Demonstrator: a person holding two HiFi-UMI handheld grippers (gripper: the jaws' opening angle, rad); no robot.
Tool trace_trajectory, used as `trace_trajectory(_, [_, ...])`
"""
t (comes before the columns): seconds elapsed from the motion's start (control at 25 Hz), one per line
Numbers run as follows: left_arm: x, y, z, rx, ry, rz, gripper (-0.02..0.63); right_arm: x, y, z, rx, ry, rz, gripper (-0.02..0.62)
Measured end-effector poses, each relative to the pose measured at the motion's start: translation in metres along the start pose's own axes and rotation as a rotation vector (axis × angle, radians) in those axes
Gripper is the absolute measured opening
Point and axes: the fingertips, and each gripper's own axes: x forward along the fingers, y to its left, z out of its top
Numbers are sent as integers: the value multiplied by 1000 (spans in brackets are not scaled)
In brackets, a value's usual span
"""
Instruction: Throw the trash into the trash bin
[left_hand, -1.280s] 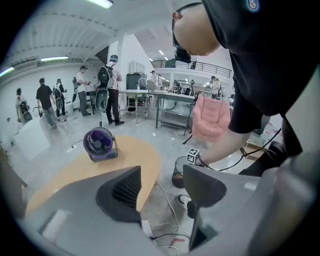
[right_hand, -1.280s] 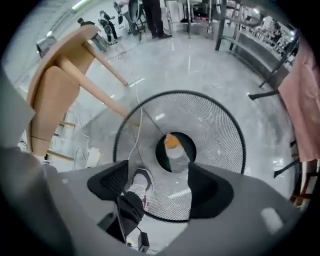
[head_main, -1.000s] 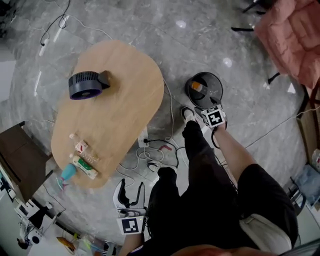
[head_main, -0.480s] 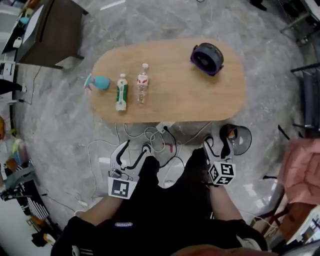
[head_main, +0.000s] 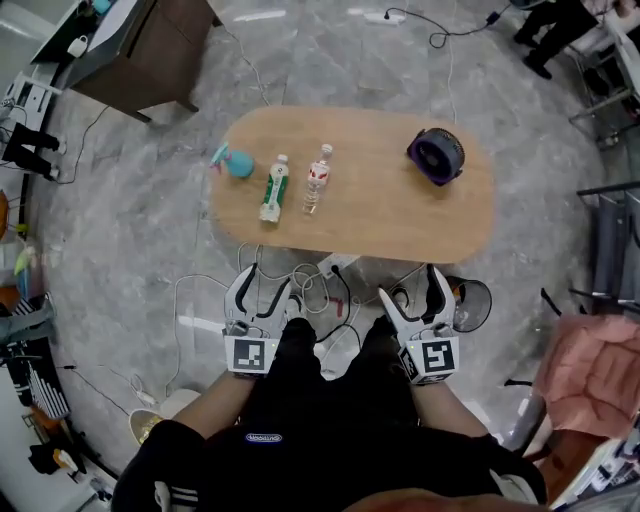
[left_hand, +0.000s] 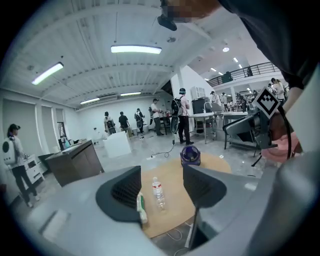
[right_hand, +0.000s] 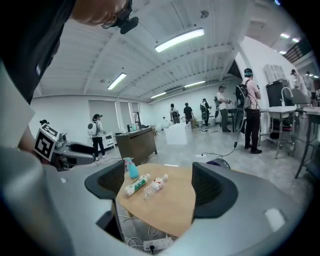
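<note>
On the oval wooden table (head_main: 400, 215) lie a green-labelled bottle (head_main: 271, 191) and a clear red-labelled bottle (head_main: 317, 180), with a teal spray bottle (head_main: 232, 161) to their left. The dark trash bin (head_main: 470, 305) stands on the floor by the table's near right edge. My left gripper (head_main: 262, 283) and right gripper (head_main: 410, 286) are held side by side in front of the table, short of it, both open and empty. The left gripper view frames both bottles (left_hand: 159, 192) between its jaws. In the right gripper view the bottles (right_hand: 136, 185) lie between the jaws, far off.
A purple fan (head_main: 436, 156) sits on the table's right end. A power strip (head_main: 336, 264) and tangled cables lie on the floor by the near edge. A brown desk (head_main: 150, 50) stands far left, a pink cushioned seat (head_main: 590, 375) at the right. Several people stand in the background.
The head view has swung round so the table now lies straight ahead. The right gripper has left the trash bin and risen; both grippers now point at the table.
</note>
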Motion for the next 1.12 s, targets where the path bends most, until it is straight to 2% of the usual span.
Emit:
trace_trajectory(0.12, [13, -3, 14, -34, 4, 57, 275, 1, -17, 14, 11, -7, 29, 451])
trace_trajectory(0.28, [40, -22, 27, -107, 65, 82, 275, -5, -56, 34, 17, -22, 55, 442])
trace_trajectory(0.36, [52, -26, 39, -138, 61, 104, 275, -5, -74, 41, -2, -25, 64, 433])
trace_trajectory(0.52, [55, -28, 49, -78, 31, 109, 273, 4, -90, 38, 3, 19, 75, 430])
trace_trajectory(0.64, [60, -11, 38, 1, 36, 93, 274, 30, -79, 38, -20, 36, 75, 403])
trace_trajectory(0.84, [75, 40, -3, -36, 43, 81, 273, 109, -40, 10, -19, 113, 70, 402])
trace_trajectory(1.12, [59, 121, -46, 24, 25, 51, 270, 233, 38, -47, 28, 250, 59, 412])
